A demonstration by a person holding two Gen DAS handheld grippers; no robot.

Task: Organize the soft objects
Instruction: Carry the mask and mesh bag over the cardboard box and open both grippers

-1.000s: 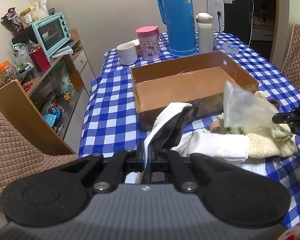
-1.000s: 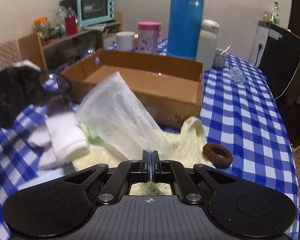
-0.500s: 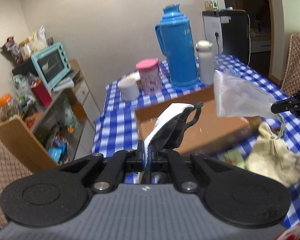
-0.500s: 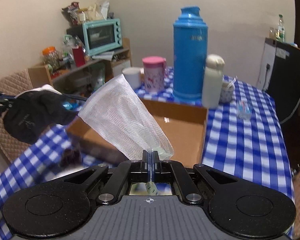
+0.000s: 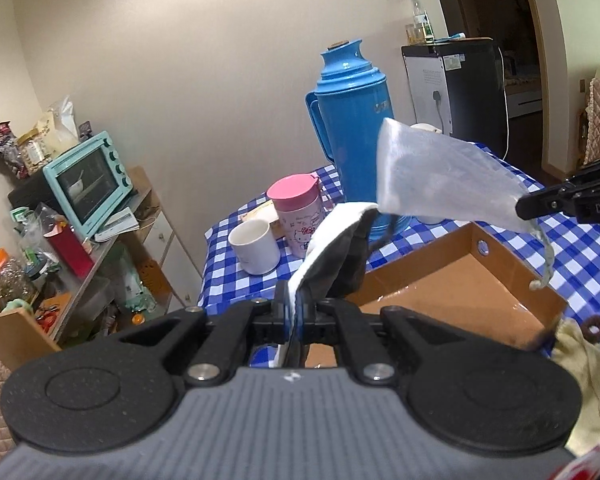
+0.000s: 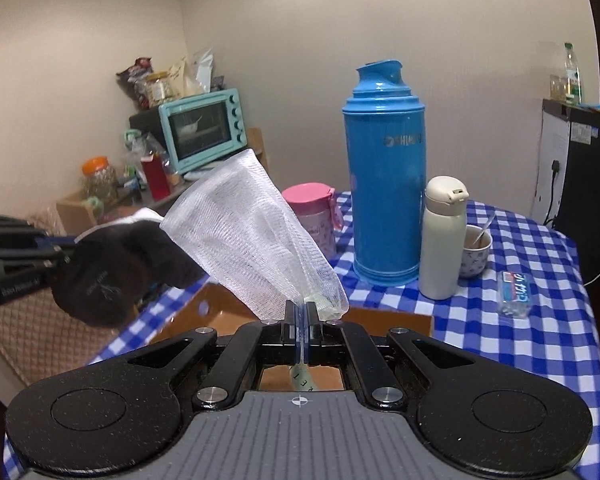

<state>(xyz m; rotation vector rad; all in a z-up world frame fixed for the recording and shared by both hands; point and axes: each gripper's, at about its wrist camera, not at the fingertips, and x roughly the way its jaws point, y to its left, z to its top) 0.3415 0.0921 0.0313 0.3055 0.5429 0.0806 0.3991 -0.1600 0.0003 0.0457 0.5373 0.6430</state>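
Both limp, featherlight pieces hung above the open brown cardboard box: left tongs clenched the black-and-white fabric glove's cuff, right tongs pinched the white mesh pouch's neck

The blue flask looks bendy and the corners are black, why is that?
Left wrist view: the fisheye lens leans the flask and curves the doorway, with dark corners at the lens edge. Right wrist view: the flask stands straighter near the middle, glare streaks its side, and the fridge bows at the rim.
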